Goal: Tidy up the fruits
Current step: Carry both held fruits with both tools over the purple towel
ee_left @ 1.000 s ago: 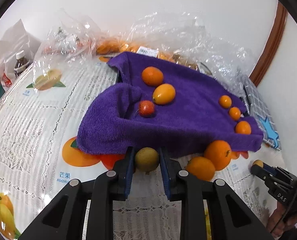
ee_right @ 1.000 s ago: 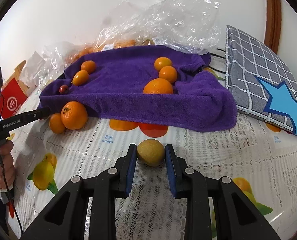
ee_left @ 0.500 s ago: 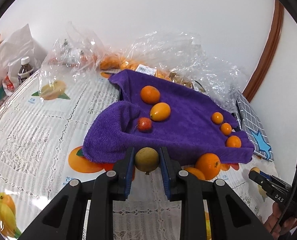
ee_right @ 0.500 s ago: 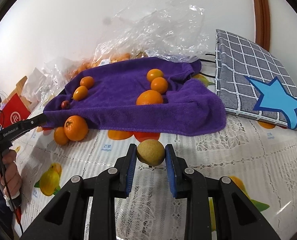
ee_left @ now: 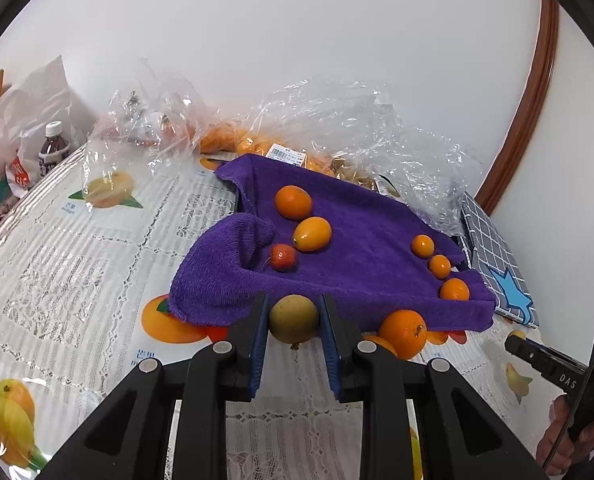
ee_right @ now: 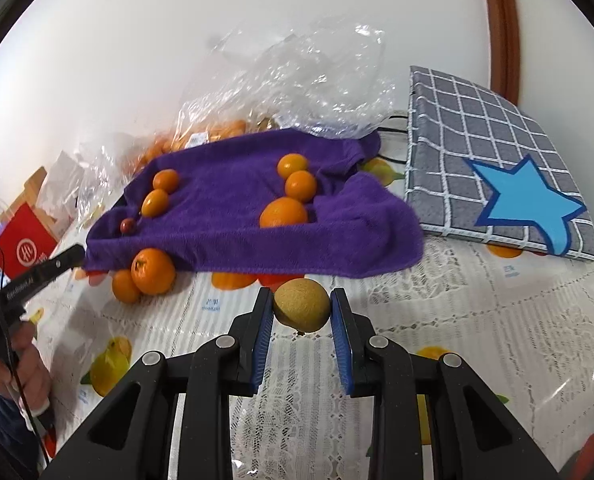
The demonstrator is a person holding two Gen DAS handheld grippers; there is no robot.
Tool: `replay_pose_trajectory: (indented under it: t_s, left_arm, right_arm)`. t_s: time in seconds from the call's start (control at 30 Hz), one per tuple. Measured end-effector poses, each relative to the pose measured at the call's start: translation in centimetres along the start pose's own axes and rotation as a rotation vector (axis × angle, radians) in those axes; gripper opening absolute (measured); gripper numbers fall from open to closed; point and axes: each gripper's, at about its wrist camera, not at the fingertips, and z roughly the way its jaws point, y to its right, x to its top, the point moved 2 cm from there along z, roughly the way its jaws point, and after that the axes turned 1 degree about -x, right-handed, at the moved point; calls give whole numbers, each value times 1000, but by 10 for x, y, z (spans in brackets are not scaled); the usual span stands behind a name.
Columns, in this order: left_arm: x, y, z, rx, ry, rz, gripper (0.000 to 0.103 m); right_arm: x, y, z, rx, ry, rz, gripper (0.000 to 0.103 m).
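Brownish fruit (ee_left: 294, 319) clamped in left gripper (ee_left: 293, 322), another brown fruit (ee_right: 301, 309) clamped in right gripper (ee_right: 301, 312); both above tablecloth (ee_right: 497, 320), just short of purple towel (ee_right: 237, 200) near edge, straight ahead.

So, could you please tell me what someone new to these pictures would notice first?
Probably the two tongs: the left tongs and the right tongs each grip a brownish-yellow fruit, close in front of each camera. Behind them a purple towel lies on the table, with three orange fruits in a row on its right side and two loose oranges at its near edge.
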Motion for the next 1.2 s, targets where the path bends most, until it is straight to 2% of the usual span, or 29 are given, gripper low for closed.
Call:
replay_pose_trajectory:
  t_s: [0.23, 0.43, 0.67, 0.77, 1.0, 1.2]
  left_arm:
    - [0, -8, -2, -53, -19, -55, 24]
    - [-1, -9, -2, -45, -18, -65, 24]
    - [-3, -4, 2, -46, -40, -37, 24]
    - [-2, -7, 5, -51, -55, -58, 24]
    - [2, -15, 0, -24, -75, -105, 24]
    - [28, -14, -4, 11, -68, -104, 24]
  right_arm:
    - [13, -2, -6, -8, 11, 4, 29]
    - [25, -9, -9, -15, 38, -28, 29]
    - [36, -13, -10, 15, 53, -32, 29]
    - [38, -15, -7, 7, 52, -32, 29]
    - [48, -17, 2, 8, 44, -45, 29]
    - [64, -15, 15, 24, 36, -40, 29]
